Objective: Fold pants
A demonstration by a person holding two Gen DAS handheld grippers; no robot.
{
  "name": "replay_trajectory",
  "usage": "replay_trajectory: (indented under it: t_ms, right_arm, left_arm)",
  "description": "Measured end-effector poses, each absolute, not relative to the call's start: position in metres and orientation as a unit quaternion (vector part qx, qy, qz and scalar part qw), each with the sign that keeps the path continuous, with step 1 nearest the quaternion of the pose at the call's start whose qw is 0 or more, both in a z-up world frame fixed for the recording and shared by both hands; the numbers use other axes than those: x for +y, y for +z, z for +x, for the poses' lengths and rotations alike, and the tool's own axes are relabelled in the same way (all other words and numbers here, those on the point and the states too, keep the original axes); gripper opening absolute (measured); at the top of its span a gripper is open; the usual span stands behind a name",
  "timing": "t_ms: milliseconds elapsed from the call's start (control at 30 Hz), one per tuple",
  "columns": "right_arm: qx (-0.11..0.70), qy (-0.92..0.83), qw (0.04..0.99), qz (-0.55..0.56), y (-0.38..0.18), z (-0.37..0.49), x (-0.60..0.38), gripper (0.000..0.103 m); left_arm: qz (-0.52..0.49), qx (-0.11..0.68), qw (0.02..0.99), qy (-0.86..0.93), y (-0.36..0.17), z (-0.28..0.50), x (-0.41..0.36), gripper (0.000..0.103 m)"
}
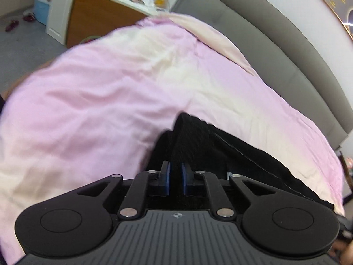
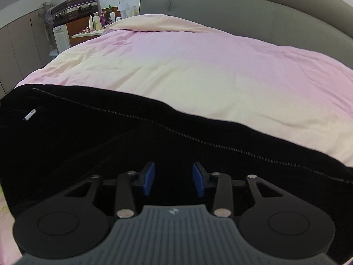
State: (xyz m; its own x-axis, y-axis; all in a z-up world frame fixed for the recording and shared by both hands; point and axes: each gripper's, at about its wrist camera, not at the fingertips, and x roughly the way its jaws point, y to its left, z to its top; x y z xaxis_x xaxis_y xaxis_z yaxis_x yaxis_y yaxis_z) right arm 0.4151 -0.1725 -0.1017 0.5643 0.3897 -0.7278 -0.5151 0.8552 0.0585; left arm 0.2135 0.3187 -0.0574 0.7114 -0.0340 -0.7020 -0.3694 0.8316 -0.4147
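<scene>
Both grippers matter: left gripper (image 1: pixel 175 172) pinches the black pants (image 2: pixel 110 137) narrowly; right gripper (image 2: pixel 173 178), fingers wide, should close before lifting.

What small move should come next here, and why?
Probably close the right gripper on the black pants. Its blue pads stand apart over the fabric, while the left gripper already pinches a raised fold of the pants above the pink duvet. With both ends held, the fold could be carried over.

Both grippers (image 1: pixel 175 177) (image 2: pixel 173 178): matte black linkages, silver rivets, blue-padded jaws, seemingly ribbed grey housings.
</scene>
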Motion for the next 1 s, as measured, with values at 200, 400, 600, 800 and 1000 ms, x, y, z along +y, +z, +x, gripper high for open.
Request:
replay_trajectory:
  t_ms: [200,400,600,800,1000]
  right_arm:
    - [0.447,0.223,0.861,-0.095,-0.147,0.384,-0.192,0.036]
    - [0.423,0.193,0.885,-0.017,-0.135,0.366,-0.234,0.036]
    - [0.348,0.002,0.932,0.098,-0.104,0.375,-0.344,0.040]
    - [0.316,-0.149,0.897,0.272,-0.118,0.394,-0.468,0.043]
    - [0.292,-0.205,0.861,0.362,-0.140,0.415,-0.513,0.043]
  left_arm:
    - [-0.242,0.376,0.878,0.169,-0.072,0.212,0.320,0.001]
    - [-0.174,0.355,0.913,0.102,-0.046,0.208,0.276,0.026]
    - [-0.151,0.410,0.899,0.042,-0.077,0.224,0.237,0.036]
    - [-0.146,0.425,0.892,0.046,-0.094,0.223,0.231,0.044]
    - [-0.138,0.427,0.892,0.059,-0.096,0.225,0.227,0.044]
